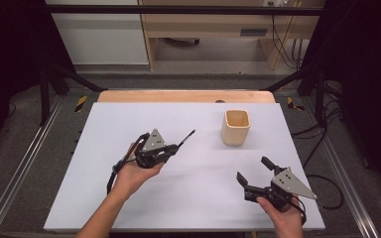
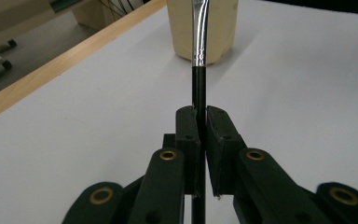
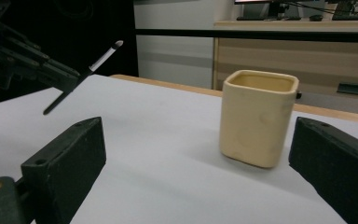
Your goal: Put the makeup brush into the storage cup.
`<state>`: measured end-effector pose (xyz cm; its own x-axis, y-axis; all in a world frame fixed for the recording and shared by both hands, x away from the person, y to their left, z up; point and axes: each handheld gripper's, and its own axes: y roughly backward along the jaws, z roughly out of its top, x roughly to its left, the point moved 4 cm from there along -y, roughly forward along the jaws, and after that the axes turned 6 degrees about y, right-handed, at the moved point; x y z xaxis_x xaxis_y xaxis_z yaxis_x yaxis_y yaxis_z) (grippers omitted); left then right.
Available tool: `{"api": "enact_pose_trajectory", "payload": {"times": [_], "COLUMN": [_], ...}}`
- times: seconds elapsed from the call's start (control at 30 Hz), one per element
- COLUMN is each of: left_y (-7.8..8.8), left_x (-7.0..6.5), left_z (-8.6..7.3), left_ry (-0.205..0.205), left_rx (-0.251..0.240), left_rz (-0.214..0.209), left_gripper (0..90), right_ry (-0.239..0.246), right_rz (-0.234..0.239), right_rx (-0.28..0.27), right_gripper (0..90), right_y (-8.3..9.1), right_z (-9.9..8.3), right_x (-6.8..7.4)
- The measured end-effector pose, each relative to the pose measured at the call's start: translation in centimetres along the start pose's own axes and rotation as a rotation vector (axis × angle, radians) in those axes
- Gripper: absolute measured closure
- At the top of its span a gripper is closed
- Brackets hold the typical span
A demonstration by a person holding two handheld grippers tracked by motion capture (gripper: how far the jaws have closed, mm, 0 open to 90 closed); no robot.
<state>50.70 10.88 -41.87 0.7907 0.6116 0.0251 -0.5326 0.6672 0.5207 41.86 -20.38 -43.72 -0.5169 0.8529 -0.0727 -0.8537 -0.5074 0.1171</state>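
Observation:
My left gripper (image 1: 175,147) is shut on a thin black brush (image 1: 187,137) with a silver ferrule, held above the white sheet with the tip aimed at the cream square cup (image 1: 236,127). In the left gripper view the pads (image 2: 189,130) clamp the brush handle (image 2: 198,88), and the cup (image 2: 219,28) stands straight ahead. My right gripper (image 1: 254,168) hovers open near the front right of the sheet, nothing between its jaws. In the right gripper view the cup (image 3: 257,119) stands upright between the two wide jaws, farther off, and the brush (image 3: 86,74) slants up at the left.
A white sheet (image 1: 129,198) covers the table, with a wooden edge (image 1: 178,95) at the back. Black frame rails (image 1: 178,10) and cables (image 1: 322,148) run around the table. A wooden cabinet (image 1: 218,25) stands behind.

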Motion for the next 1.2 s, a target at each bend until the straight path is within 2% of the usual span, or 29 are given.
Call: {"api": "enact_pose_trajectory", "payload": {"times": [0.07, 0.1, 0.17, 0.2, 0.23, 0.37, 0.47, 0.53, 0.7, 1.0, 1.2], "left_y": [0.2, 0.3, 0.5, 0.5, 0.5, 0.6, 0.7, 0.9, 1.5, 1.8, 2.2], "left_x": [-0.6, -0.9, -1.6, -1.6, -2.2, -3.1, -3.3, -3.3, -3.3, -3.2, -3.4], "left_z": [-0.2, -0.3, -0.6, -0.6, -1.0, -1.8, -2.1, -2.2, -2.3, -2.9, -3.4], "left_ry": [0.013, 0.02, 0.046, 0.046, 0.067, 0.075, 0.083, 0.086, 0.097, 0.117, 0.124], "left_rx": [-0.038, -0.056, -0.108, -0.108, -0.145, -0.175, -0.188, -0.201, -0.263, -0.32, -0.34], "left_rz": [-0.003, 0.0, -0.01, -0.01, -0.029, -0.034, -0.028, -0.023, -0.01, -0.026, -0.028], "left_gripper": [84.2, 84.2, 84.2, 84.2, 84.2, 84.2, 84.2, 84.2, 84.1, 84.1, 84.1], "right_ry": [-0.01, -0.018, -0.031, -0.031, -0.043, -0.041, -0.044, -0.025, -0.013, -0.025, -0.018], "right_rz": [0.009, 0.037, 0.059, 0.059, 0.086, 0.125, 0.131, 0.14, 0.168, 0.173, 0.18], "right_rx": [0.006, 0.006, -0.004, -0.004, 0.009, 0.013, 0.014, 0.013, 0.009, -0.036, -0.047], "right_gripper": [5.0, 5.9, 5.8, 5.8, 5.6, 5.4, 5.5, 5.5, 5.5, 5.5, 7.8], "right_y": [-0.2, -0.6, -1.1, -1.1, -1.7, -2.9, -3.3, -3.8, -4.8, -6.1, -6.0], "right_z": [0.4, 1.2, 2.1, 2.1, 2.7, 3.7, 4.1, 4.2, 4.4, 4.8, 4.6], "right_x": [0.3, 0.8, 1.3, 1.3, 1.8, 2.8, 3.2, 3.5, 4.5, 5.1, 6.0]}}
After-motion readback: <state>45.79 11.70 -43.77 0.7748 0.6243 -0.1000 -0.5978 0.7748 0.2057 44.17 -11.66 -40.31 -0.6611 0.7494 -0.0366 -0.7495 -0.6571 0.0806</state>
